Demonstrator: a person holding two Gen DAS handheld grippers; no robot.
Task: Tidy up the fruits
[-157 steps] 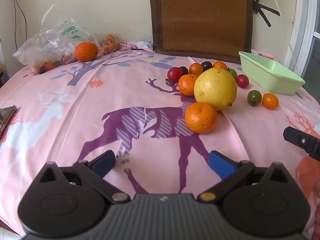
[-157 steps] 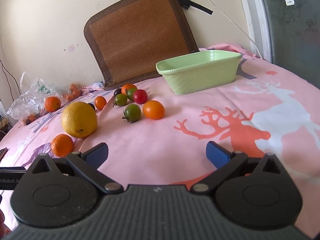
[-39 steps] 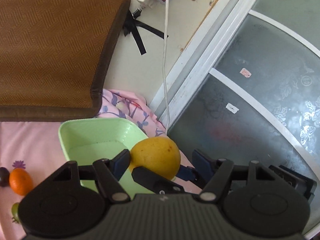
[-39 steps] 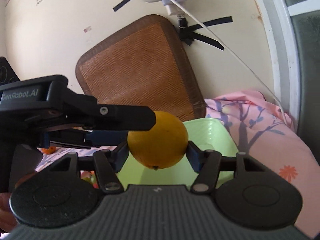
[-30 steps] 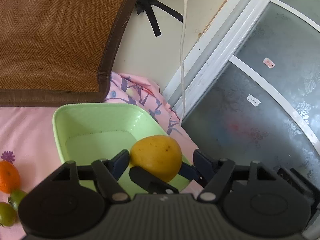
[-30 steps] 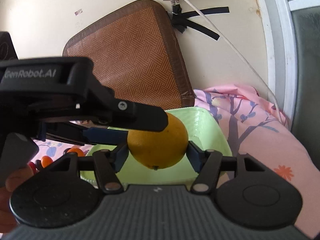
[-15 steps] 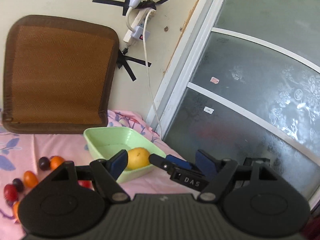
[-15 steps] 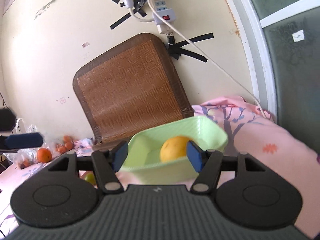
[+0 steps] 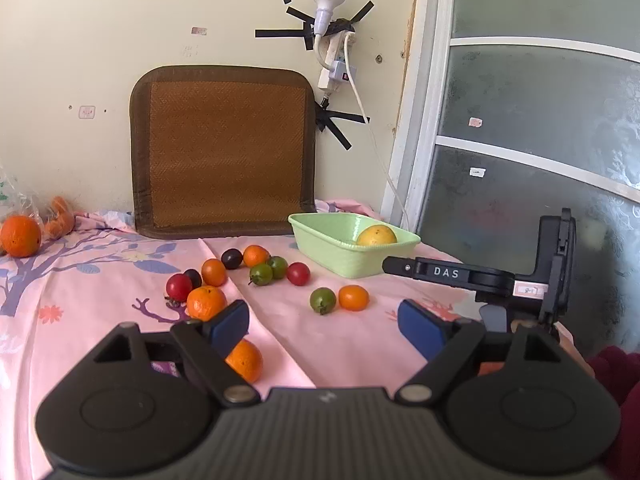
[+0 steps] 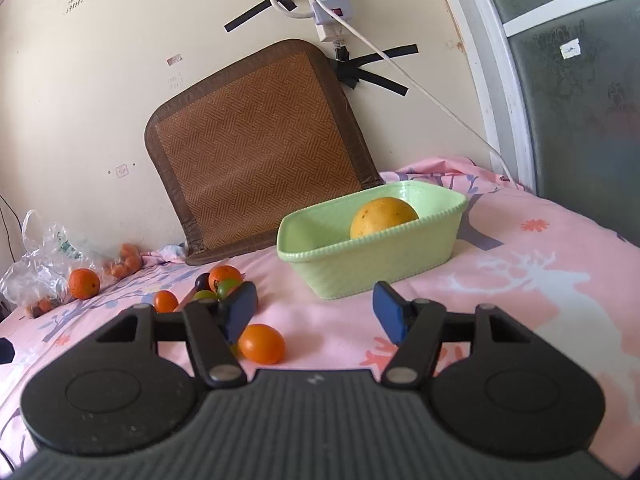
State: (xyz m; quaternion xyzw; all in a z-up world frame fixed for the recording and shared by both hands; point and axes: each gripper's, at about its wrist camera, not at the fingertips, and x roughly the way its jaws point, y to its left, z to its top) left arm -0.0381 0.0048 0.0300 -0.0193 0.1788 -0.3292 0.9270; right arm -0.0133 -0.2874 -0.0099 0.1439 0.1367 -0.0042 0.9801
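Your large yellow fruit (image 10: 383, 217) sits inside the green basket (image 10: 372, 258); your left gripper (image 9: 323, 325), jaws widening, and right gripper (image 10: 316, 310), jaws apart, hold nothing; small fruits (image 9: 264, 273) wait beside the basket, presumably next.

Yellow fruit (image 10: 383, 216) sits in green basin (image 10: 372, 258), tool (image 10: 314, 312) empty

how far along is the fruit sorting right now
Done: the big yellow fruit sits in the green basket, alone there. In hand: nothing; the left claw is opening with nothing between its pads, and the right claw is open and empty. Left: the oranges and small tomatoes, like the orange tomato and the orange, lie on the pink cloth.
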